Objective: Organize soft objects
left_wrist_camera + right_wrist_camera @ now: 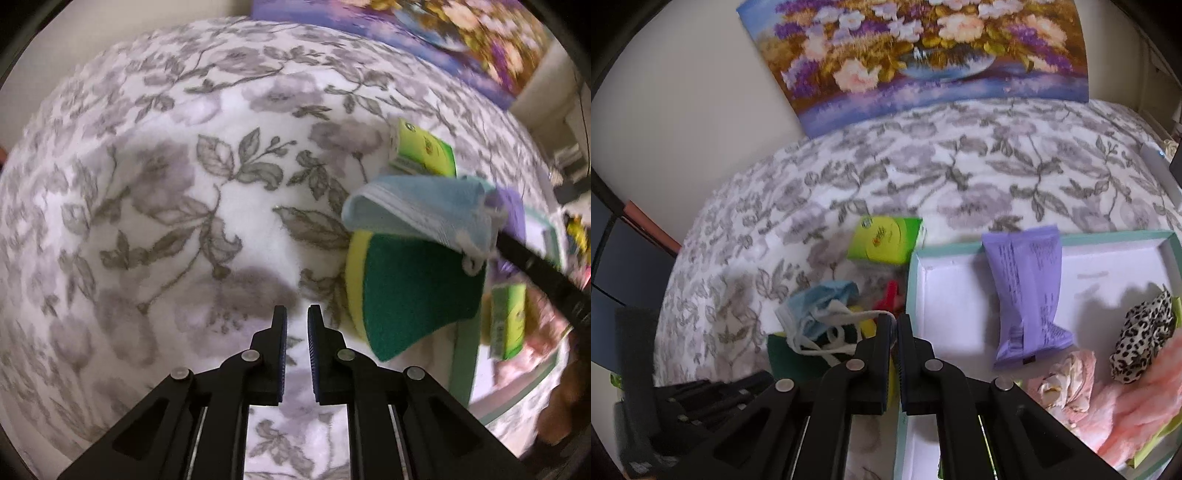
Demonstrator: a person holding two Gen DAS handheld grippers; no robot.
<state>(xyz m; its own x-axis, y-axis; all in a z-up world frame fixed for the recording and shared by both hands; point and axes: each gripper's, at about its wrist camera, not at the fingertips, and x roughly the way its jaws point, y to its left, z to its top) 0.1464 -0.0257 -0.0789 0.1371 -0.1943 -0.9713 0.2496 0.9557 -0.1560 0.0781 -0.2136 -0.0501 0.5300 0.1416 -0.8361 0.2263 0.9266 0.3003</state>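
Note:
A light blue face mask (417,206) hangs lifted over a green and yellow sponge (417,291) on the floral bedspread. My right gripper (895,321) is shut on the mask's white ear loop (864,314), and the mask body (820,299) droops to its left. In the left wrist view one black right-gripper finger (535,269) reaches in from the right edge. My left gripper (297,314) points down at bare bedspread left of the sponge, its jaws close together with nothing between them.
A white tray with a teal rim (960,247) lies to the right, holding a purple packet (1027,291), a leopard scrunchie (1145,332) and pink fluffy fabric (1137,406). A green box (886,240) sits by the tray's far corner. A flower painting (923,55) leans on the wall.

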